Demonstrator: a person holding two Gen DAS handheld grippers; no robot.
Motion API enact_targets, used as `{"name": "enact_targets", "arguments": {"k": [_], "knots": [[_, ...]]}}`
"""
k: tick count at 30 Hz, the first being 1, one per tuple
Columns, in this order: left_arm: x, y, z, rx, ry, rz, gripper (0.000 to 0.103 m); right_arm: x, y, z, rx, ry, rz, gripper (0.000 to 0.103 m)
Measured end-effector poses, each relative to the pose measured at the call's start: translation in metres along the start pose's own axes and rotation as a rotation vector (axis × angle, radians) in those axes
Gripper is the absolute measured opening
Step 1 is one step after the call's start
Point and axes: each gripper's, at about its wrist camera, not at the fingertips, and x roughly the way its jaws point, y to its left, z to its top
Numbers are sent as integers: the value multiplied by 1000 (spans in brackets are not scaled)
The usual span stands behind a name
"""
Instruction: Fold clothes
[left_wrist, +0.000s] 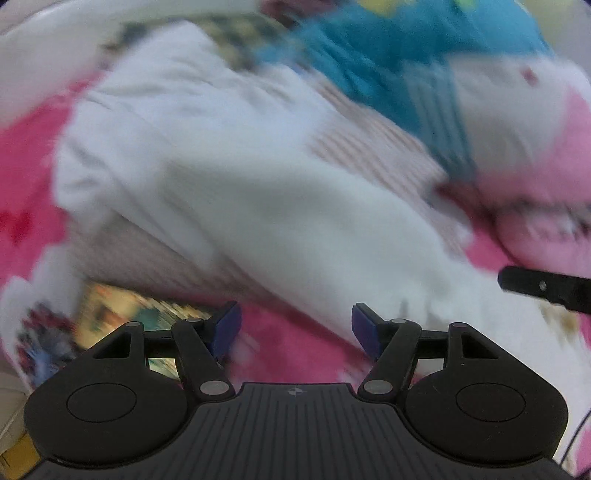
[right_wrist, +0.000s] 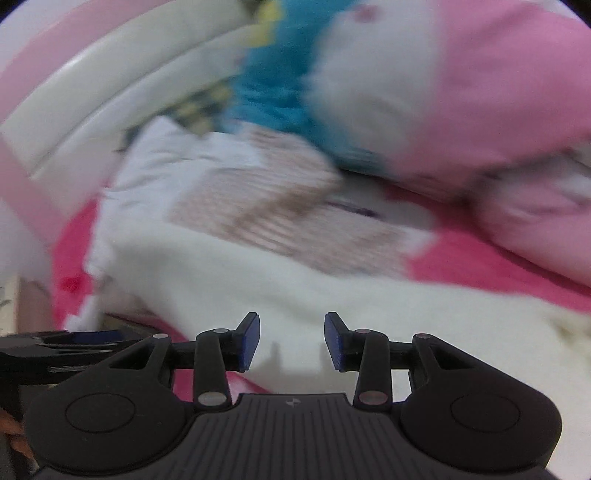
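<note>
My left gripper (left_wrist: 296, 328) hangs released and empty above the pink bedspread (left_wrist: 291, 354), my right gripper (right_wrist: 291, 341) likewise holds nothing over the blurred white garment (right_wrist: 229, 280) spread just ahead.

Each hand-held gripper is matte black plastic: the left hand-held gripper (left_wrist: 295, 328) and the right hand-held gripper (right_wrist: 291, 341) share a ribbed central body bearing a small round crosshair mark, flanked by two rounded housings with shallow circular discs. Silver pivot pins join the black linkage arms, and each finger ends in a dark blue pad (left_wrist: 229, 325).
</note>
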Motion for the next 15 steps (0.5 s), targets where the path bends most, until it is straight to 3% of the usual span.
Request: {"name": "enact_targets", "arguments": {"k": [3,6,10,15], "knots": [[4,25,20,26,-100,50,66,26,36,24,-37,-4,70,41],[16,38,40,160,-186,23,66,46,62,41,-53,-2,102,41],[43,48,58,289,-188,22,66,64,77,46,-37,13,117,41],[62,63,68,277,-139,-61,65,76,78,34,0,41,116,41]]}}
